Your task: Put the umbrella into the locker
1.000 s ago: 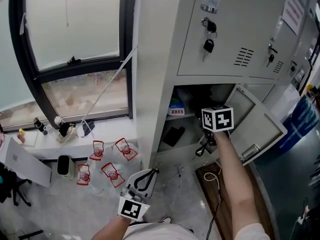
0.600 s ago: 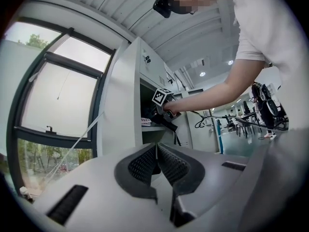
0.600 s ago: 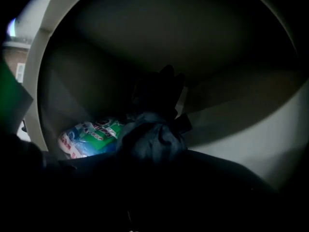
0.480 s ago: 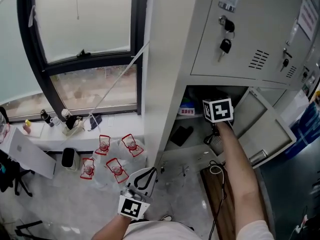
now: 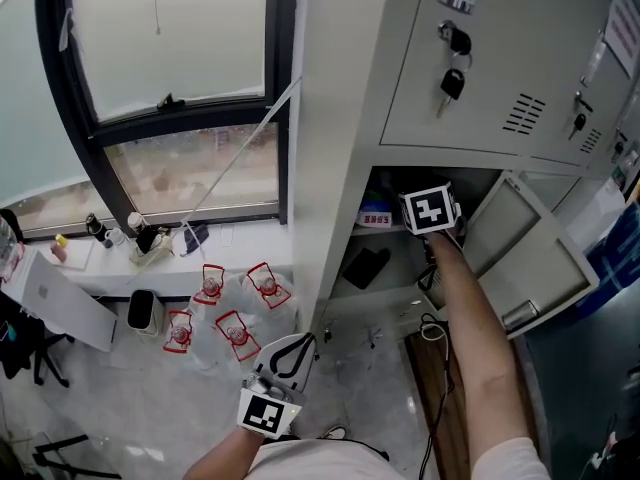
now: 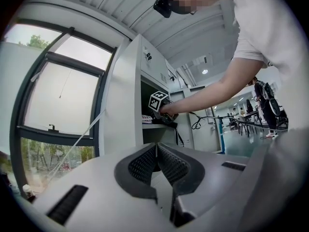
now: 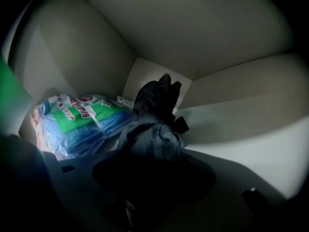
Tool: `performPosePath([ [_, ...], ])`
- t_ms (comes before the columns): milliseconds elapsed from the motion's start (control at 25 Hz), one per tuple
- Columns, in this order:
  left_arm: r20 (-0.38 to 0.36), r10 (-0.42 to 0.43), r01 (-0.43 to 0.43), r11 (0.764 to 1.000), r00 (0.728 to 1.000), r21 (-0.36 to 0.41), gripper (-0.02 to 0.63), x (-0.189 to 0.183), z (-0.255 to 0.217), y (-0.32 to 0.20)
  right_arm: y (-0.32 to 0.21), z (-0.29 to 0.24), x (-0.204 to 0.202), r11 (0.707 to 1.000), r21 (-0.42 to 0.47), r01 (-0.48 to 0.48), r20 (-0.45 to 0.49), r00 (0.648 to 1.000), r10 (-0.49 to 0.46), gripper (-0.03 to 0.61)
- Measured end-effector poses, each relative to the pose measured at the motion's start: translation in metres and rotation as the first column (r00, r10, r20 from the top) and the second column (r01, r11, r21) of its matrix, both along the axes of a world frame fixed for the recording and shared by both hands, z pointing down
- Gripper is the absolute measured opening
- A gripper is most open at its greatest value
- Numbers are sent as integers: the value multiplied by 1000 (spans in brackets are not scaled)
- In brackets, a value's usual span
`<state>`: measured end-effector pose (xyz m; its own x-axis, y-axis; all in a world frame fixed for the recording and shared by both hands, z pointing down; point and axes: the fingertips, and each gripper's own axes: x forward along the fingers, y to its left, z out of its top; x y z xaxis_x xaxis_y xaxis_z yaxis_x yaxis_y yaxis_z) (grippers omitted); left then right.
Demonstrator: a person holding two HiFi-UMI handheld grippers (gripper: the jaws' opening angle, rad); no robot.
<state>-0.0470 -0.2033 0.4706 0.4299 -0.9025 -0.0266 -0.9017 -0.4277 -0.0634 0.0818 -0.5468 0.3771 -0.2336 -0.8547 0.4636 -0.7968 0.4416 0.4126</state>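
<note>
Right gripper (image 5: pixel 430 213) pushed deeper into locker (image 5: pixel 340 118), jaws clamping umbrella (image 7: pixel 153 124).

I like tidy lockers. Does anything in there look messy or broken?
Nothing stands out. The right gripper holds the dark folded fabric umbrella inside the grey metal locker, beside neat blue-green plastic packs.

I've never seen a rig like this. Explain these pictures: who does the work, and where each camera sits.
There is no robot here. A person holds a hand tool in each hand, and each tool ends in a two-jaw claw. One picture looks down from a camera on the person's head. The other two come from cameras riding on the tools, looking along the jaws. The right claw is shut on a dark folded umbrella and reaches into the open locker, where a blue and green packet lies beside it. The left claw is shut with nothing in it, held low and away from the locker.
</note>
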Motion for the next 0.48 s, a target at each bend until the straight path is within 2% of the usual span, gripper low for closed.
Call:
performPosePath([
  [160, 7, -5, 5, 1000, 1000, -3, 29, 1, 1, 3, -5, 5, -1, 1000, -23, 6, -79, 997, -8, 265],
  [320, 13, -23, 23, 1000, 1000, -9, 29, -2, 1, 7, -6, -8, -9, 999, 17, 30, -157, 987, -27, 285],
  [480, 21, -33, 33, 999, 999, -6, 29, -5, 0, 9, -3, -21, -17, 999, 27, 46, -124, 991, -43, 262],
])
